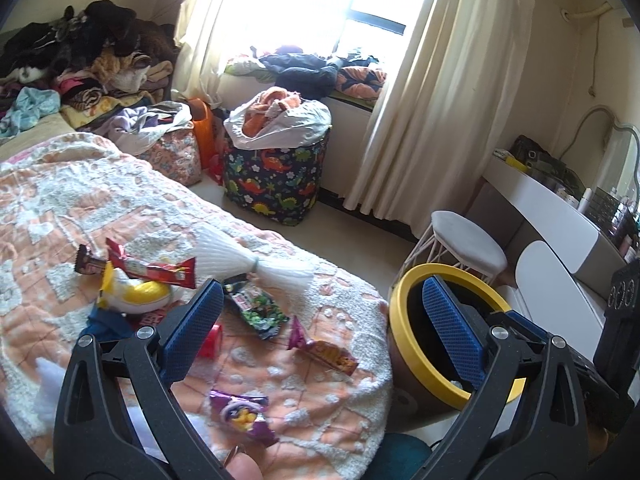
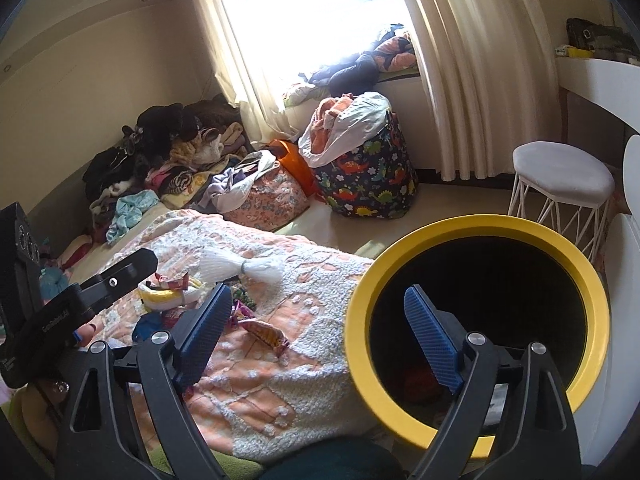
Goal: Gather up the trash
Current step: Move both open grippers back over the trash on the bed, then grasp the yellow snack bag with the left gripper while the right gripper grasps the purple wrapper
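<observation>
Room: cluttered bedroom; bed [image 1: 120, 200] under a peach-and-white blanket, clothes heaped behind.
Left wrist view: left gripper [image 1: 320, 320] has its fingers wide, holding nothing; wrappers [image 1: 256, 308] lie scattered on the blanket, the yellow-rimmed bin [image 1: 404, 344] just beside the bed.
Right wrist view: right gripper [image 2: 320, 336], fingers wide and empty, near the bin's mouth.
Handling: wrappers look light, crinkly, slippery; pinch a crimped end.
Hidden: bin's contents dark; some wrappers sit behind the fingers.

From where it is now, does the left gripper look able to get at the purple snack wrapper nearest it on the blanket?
Probably yes: the left gripper is open and empty, and the purple wrapper lies uncovered just below it.
</observation>
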